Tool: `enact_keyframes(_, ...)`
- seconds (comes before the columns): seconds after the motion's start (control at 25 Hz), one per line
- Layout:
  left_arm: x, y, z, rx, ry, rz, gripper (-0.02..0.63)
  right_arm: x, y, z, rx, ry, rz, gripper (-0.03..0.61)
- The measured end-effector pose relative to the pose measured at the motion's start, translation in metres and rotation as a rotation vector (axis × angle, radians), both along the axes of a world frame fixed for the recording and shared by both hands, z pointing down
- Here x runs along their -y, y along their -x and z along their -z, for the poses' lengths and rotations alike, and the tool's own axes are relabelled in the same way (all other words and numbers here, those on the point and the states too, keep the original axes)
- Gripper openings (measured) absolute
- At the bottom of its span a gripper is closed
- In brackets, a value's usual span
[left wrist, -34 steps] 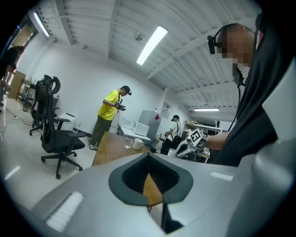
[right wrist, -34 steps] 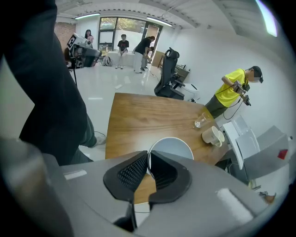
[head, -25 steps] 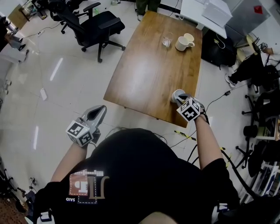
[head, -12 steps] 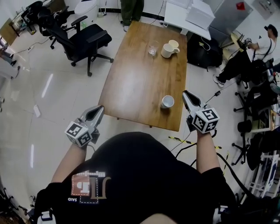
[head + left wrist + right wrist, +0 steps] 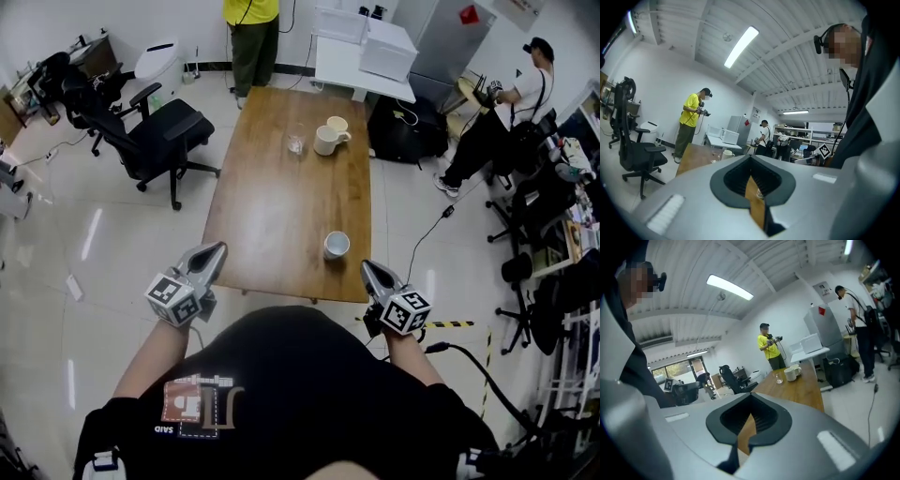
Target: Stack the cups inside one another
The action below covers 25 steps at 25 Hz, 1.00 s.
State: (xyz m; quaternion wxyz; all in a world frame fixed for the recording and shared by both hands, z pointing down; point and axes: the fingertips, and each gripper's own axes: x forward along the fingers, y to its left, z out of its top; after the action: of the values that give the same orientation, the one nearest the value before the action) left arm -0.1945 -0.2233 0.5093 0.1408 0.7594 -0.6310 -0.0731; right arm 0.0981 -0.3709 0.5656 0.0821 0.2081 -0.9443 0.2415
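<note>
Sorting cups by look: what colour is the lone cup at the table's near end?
The cup is white, shown best in the head view.

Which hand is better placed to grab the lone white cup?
Probably the right. The right gripper is nearer the cup, by the table's front corner; the left gripper is farther off. The right's fingers have just closed, empty.

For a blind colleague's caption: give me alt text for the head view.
Seen from above, a person holds the left gripper and right gripper, both shut and empty, the right's jaws just closed, before the near edge of a wooden table. A white cup stands near that edge; a glass, a white mug and a second cup stand at the far end.
</note>
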Motion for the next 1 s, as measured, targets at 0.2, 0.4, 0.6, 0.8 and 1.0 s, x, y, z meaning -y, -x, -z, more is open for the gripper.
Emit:
enact_keyframes(0.2, 0.004, -0.015, -0.010, -0.013, 0.028, -0.027, 0.002, -0.004, -0.007, -0.018, -0.015, 0.044, 0.004, 0.012)
enact_keyframes(0.4, 0.002, -0.016, -0.015, -0.015, 0.042, -0.025, 0.002, 0.012, -0.006, -0.004, -0.027, -0.016, 0.008, 0.012)
enact_keyframes(0.6, 0.001, -0.016, -0.014, -0.017, 0.058, -0.015, 0.002, 0.016, -0.002, 0.001, -0.038, -0.045, 0.022, 0.012)
enact_keyframes(0.8, -0.004, -0.011, -0.016, -0.010, 0.043, -0.011, 0.002, 0.015, 0.001, -0.001, -0.046, -0.050, 0.034, 0.012)
enact_keyframes(1.0, -0.006, -0.007, -0.018, -0.007, 0.050, -0.002, 0.002, 0.017, 0.004, 0.001, -0.049, -0.056, 0.043, 0.012)
